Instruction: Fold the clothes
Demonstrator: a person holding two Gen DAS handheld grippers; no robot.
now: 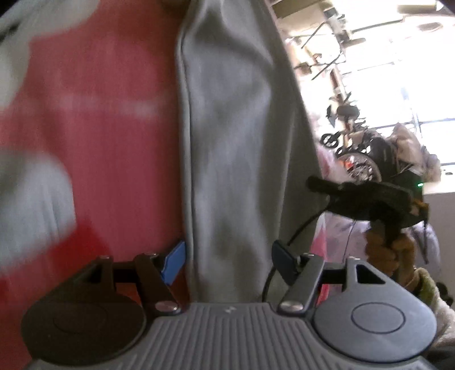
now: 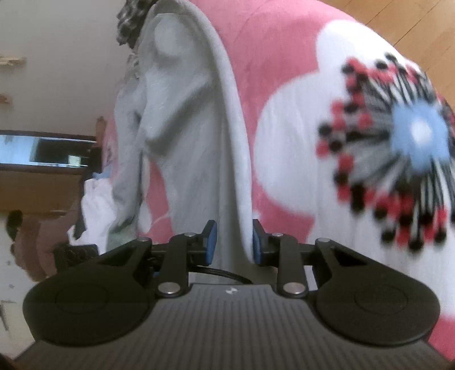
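Note:
A grey garment (image 1: 233, 128) lies in a long strip over a pink blanket with white flowers (image 1: 99, 113). My left gripper (image 1: 229, 263) stands open, its blue pads wide apart on either side of the strip and the cloth running loose between them. In the right wrist view the same grey garment (image 2: 176, 113) stretches away, bunched at the far end, with its hemmed edge curving toward me. My right gripper (image 2: 234, 242) is open by a narrow gap; the hem lies between the pads without being pinched. The blanket (image 2: 284, 85) shows a large blurred flower on the right.
A bright window with a bicycle and clutter (image 1: 355, 159) fills the right of the left wrist view, with a dark cabled object (image 1: 369, 199) in front. The right wrist view shows wooden floor (image 2: 412, 22), a dark-topped wooden cabinet (image 2: 42, 150) and white cloth (image 2: 96, 210).

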